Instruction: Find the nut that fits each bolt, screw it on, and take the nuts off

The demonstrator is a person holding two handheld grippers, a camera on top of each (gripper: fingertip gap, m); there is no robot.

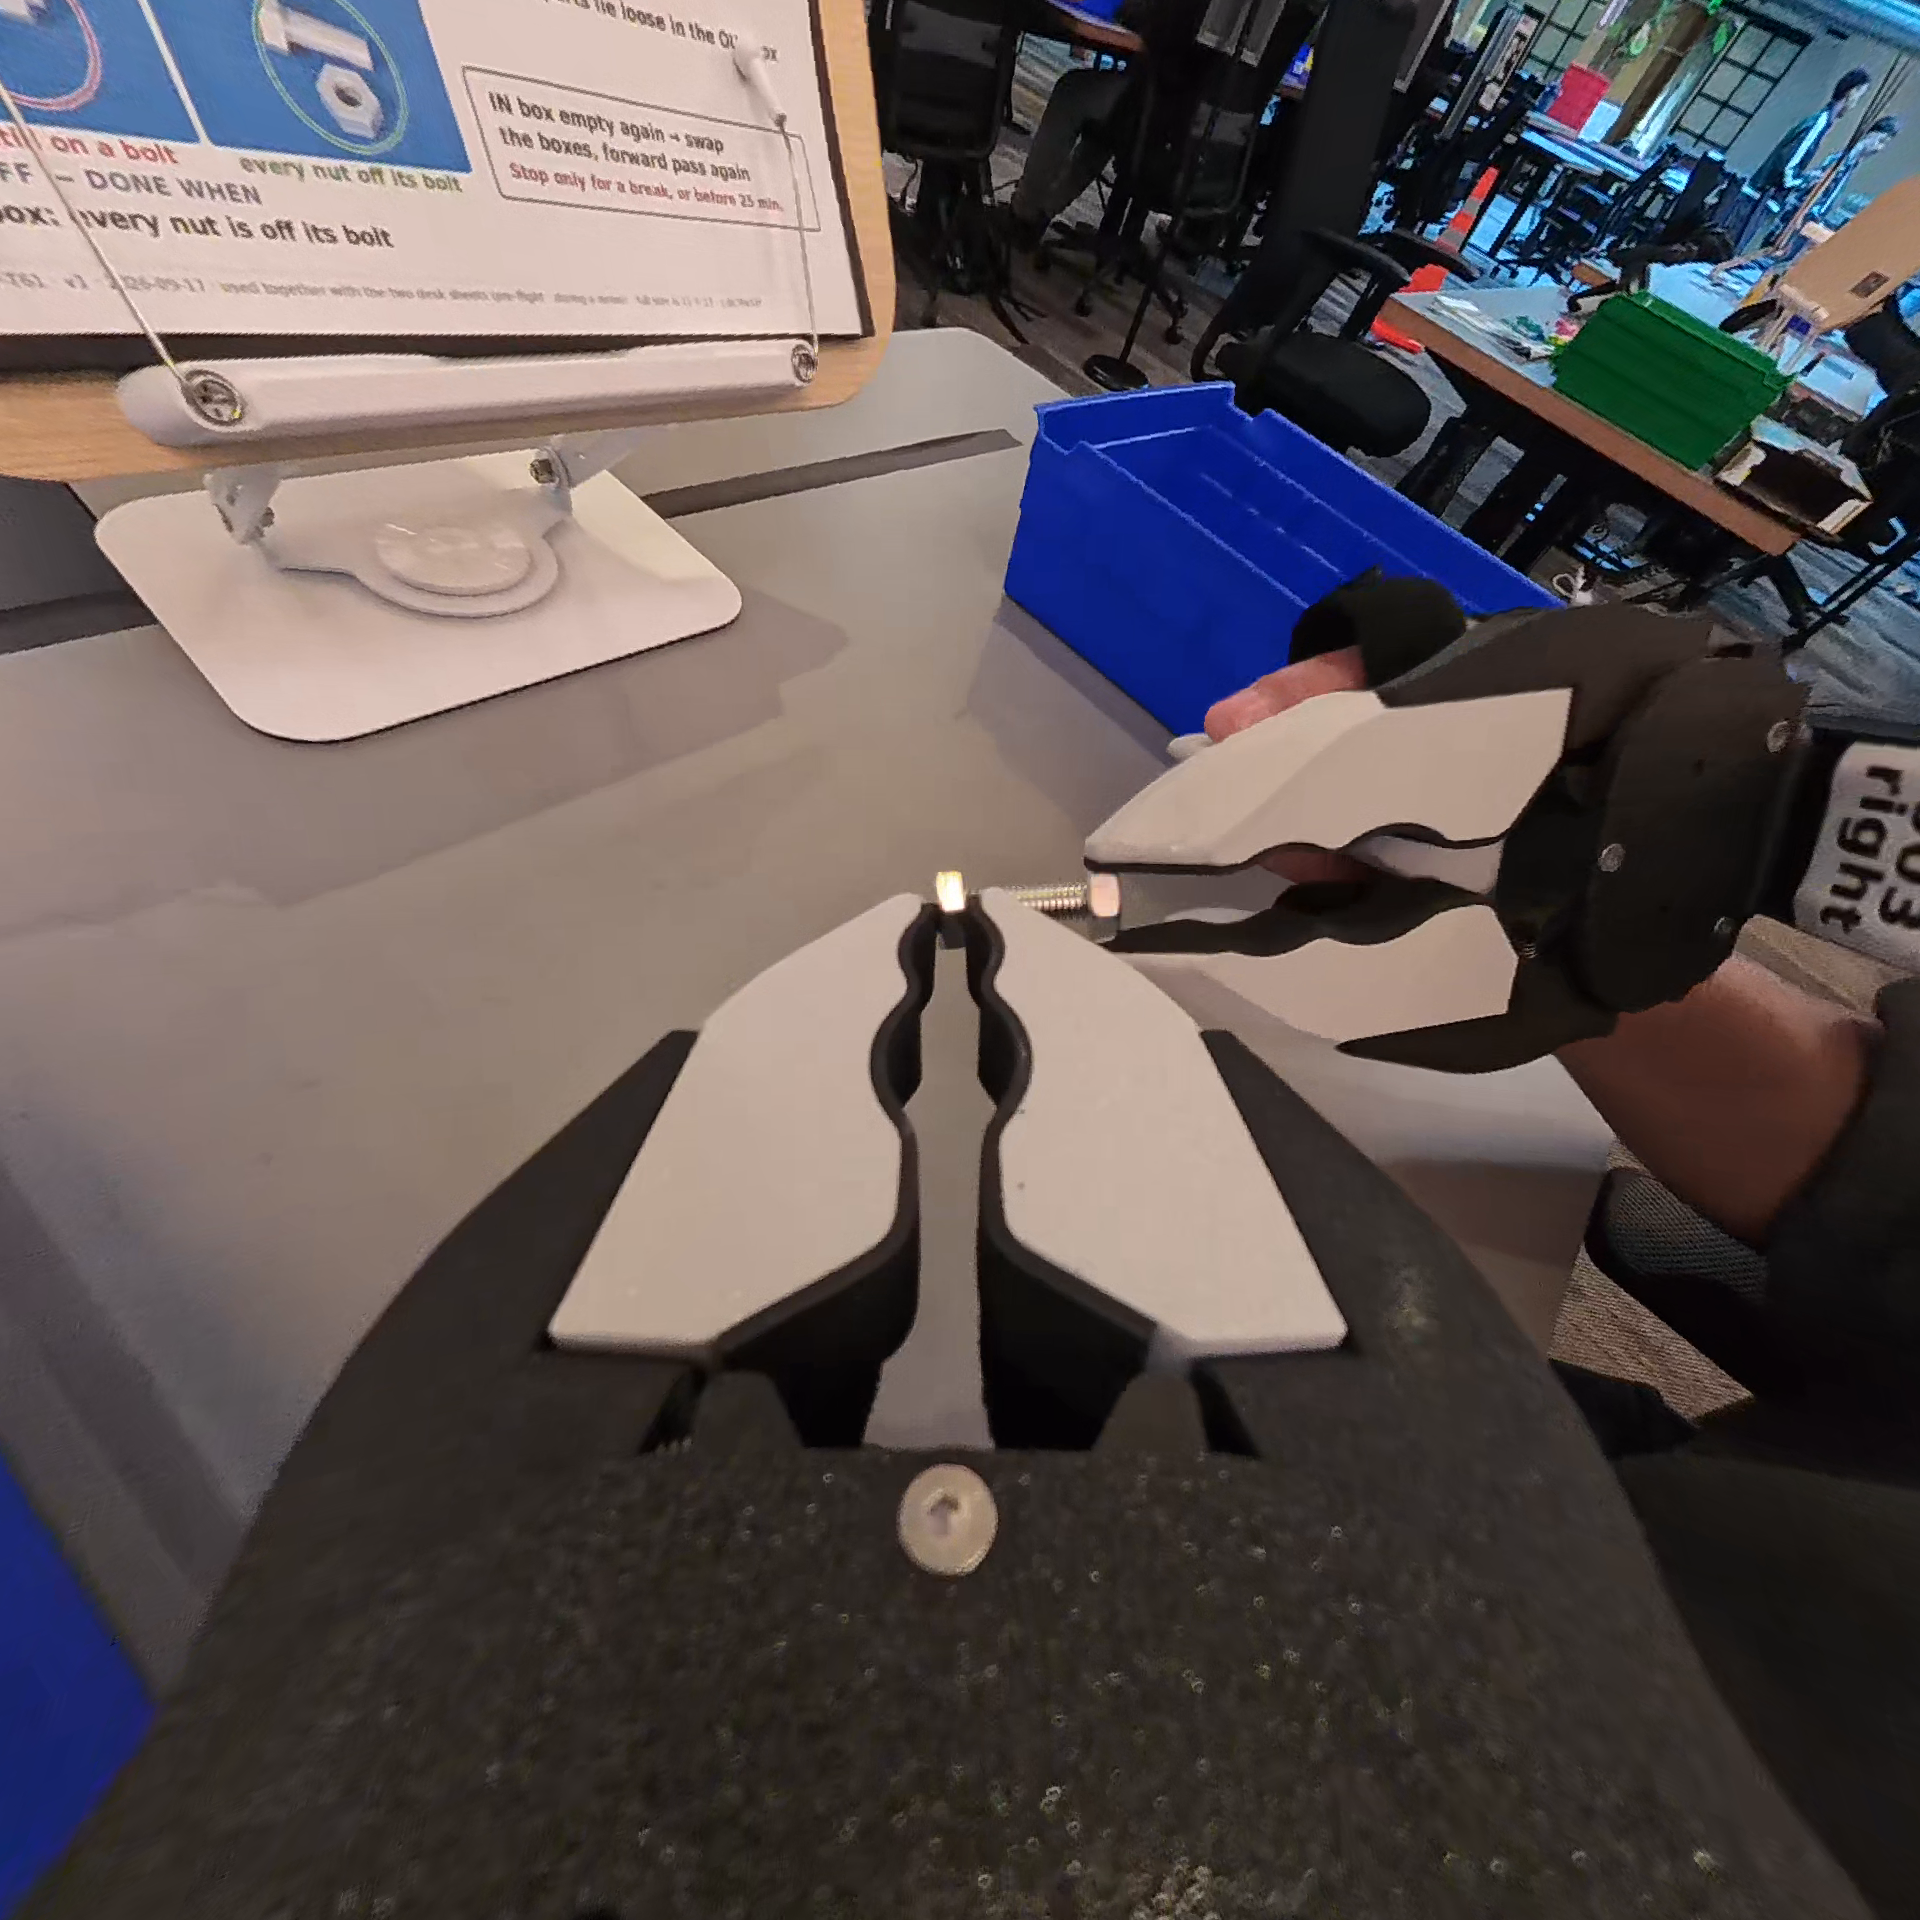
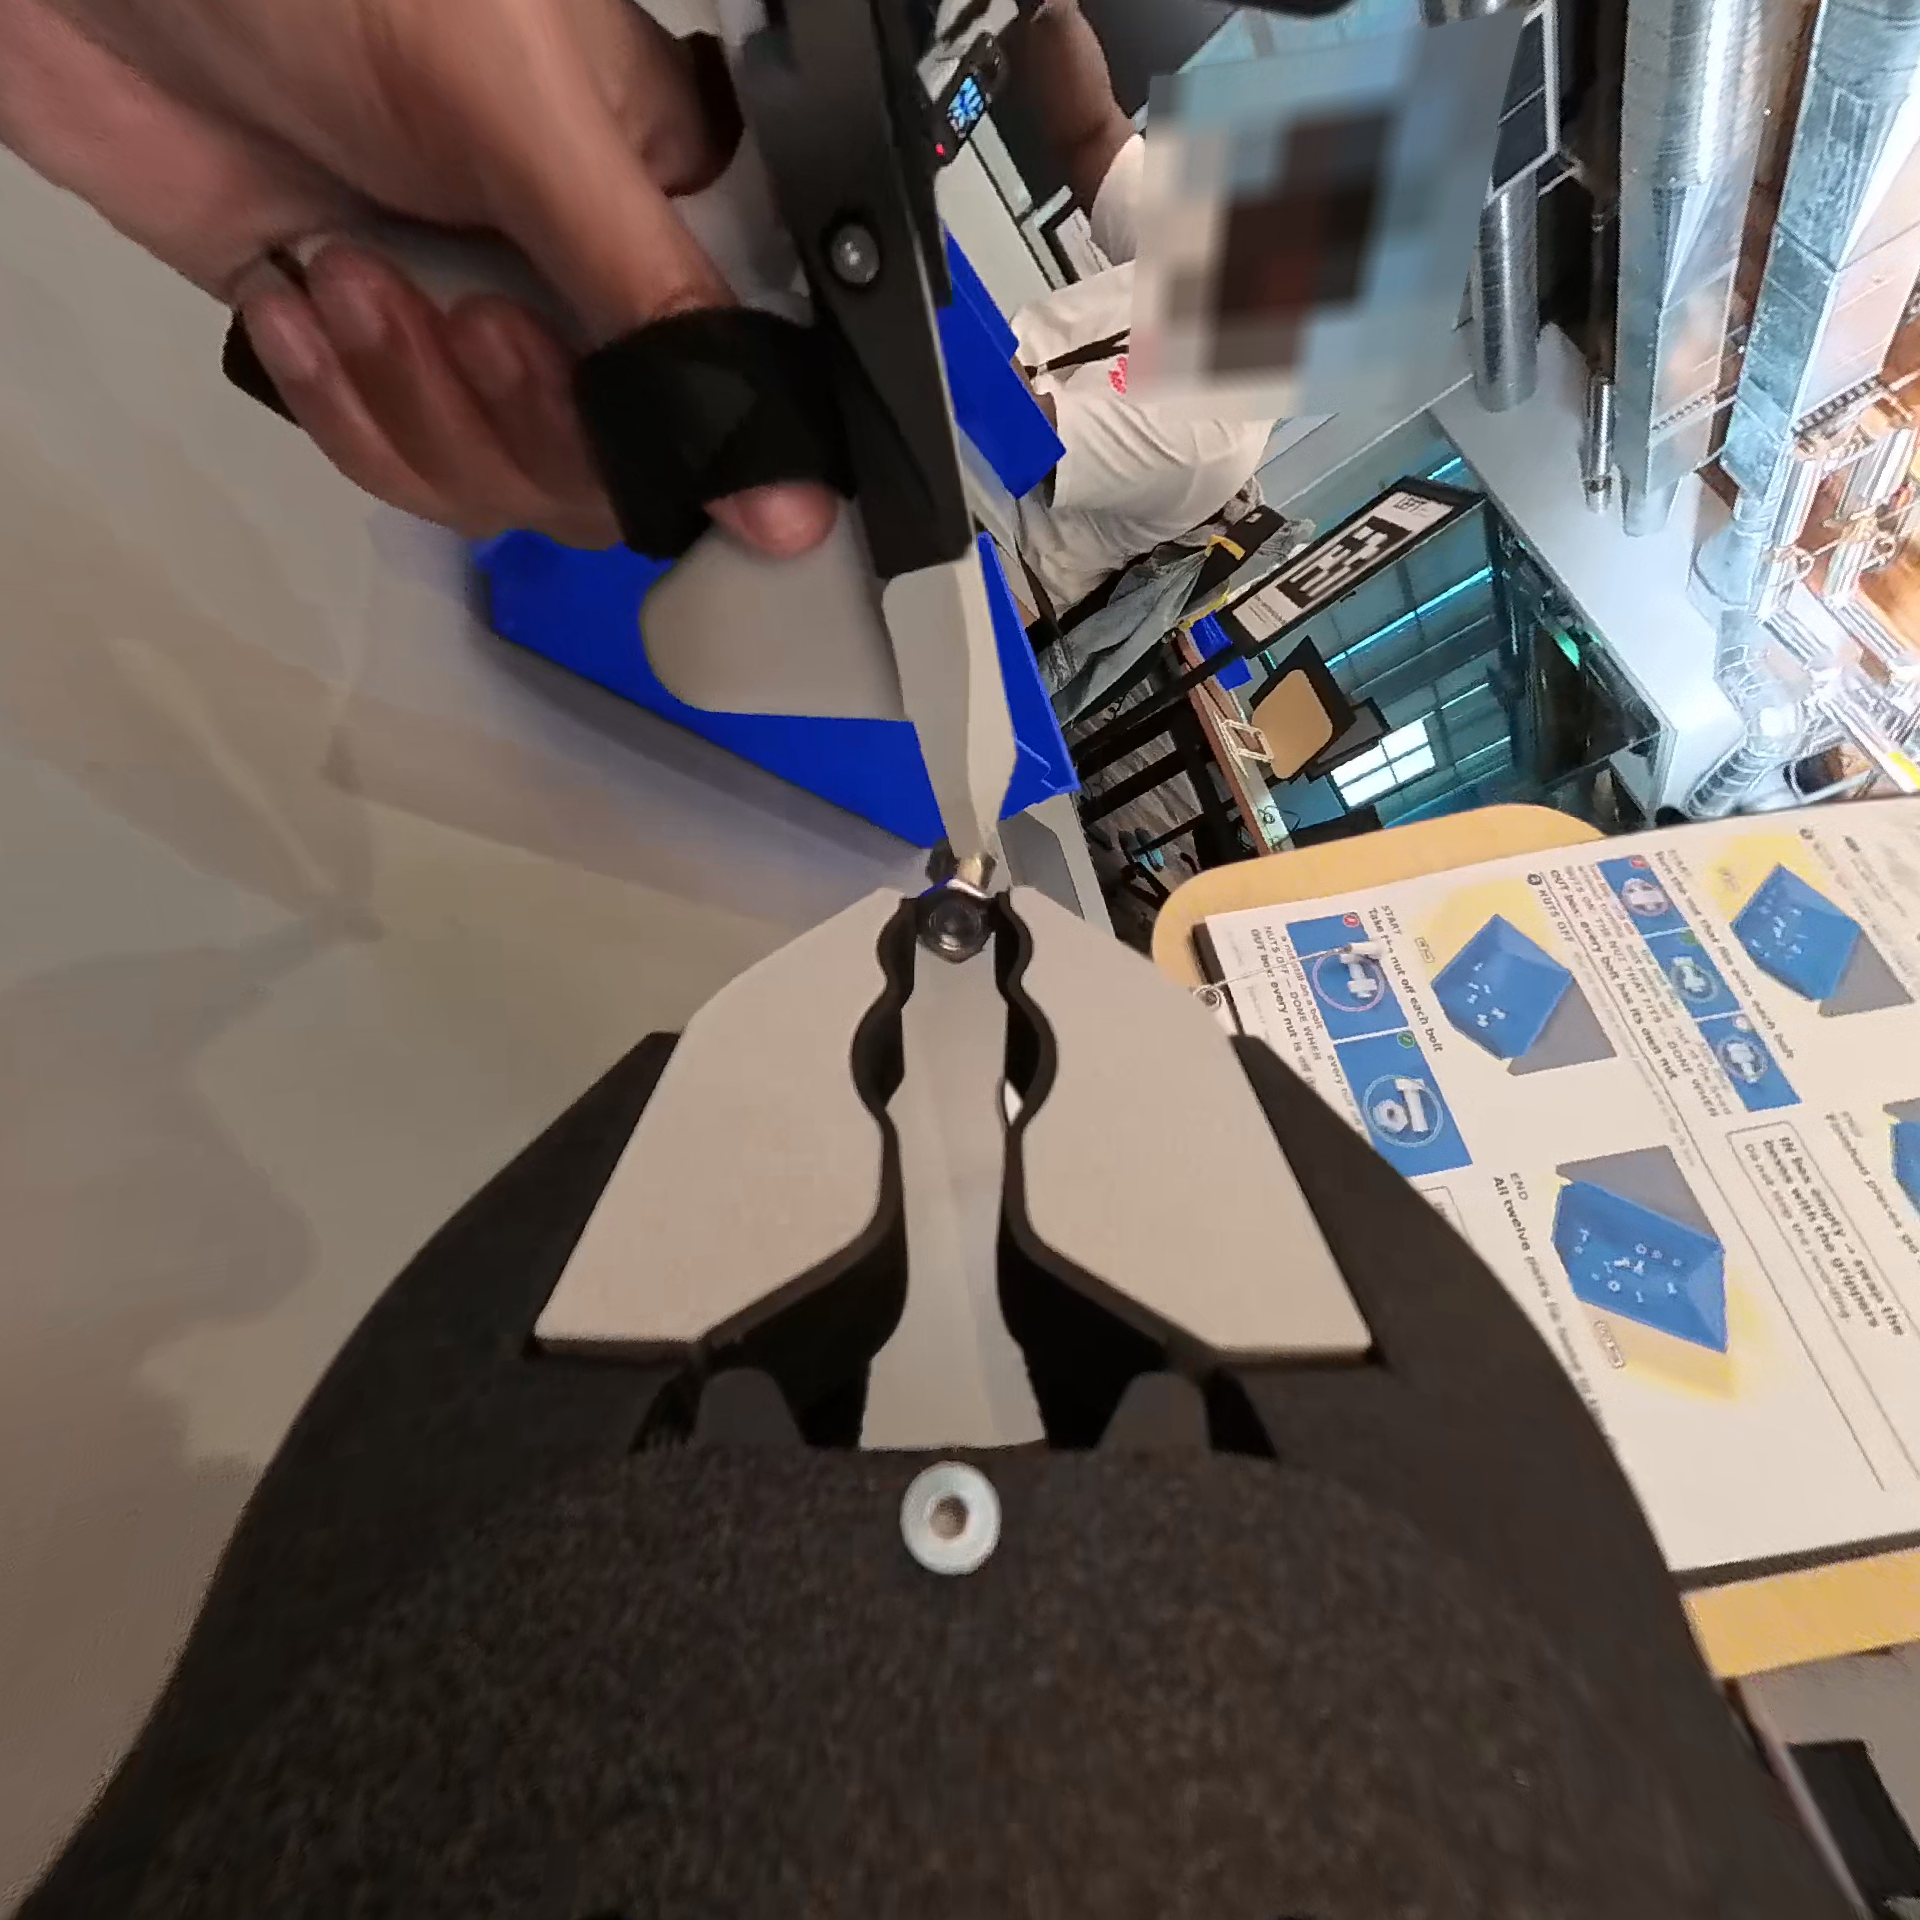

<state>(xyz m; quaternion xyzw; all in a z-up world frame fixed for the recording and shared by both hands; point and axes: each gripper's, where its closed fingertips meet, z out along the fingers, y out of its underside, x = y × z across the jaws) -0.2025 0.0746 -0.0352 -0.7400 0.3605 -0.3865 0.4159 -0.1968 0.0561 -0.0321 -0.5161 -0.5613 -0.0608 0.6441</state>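
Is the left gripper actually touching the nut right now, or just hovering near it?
Touching. In the left wrist view the left gripper has its fingertips closed on the nut, no gap on either side. The bolt runs from it to the right gripper.

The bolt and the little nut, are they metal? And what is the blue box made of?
The bolt looks like bright, shiny metal, probably plated steel: its threads glint silver. The nut in the left claw flashes a strong highlight, so likely the same metal. The blue box looks like moulded plastic: even colour, smooth soft sheen, thin ribbed walls.
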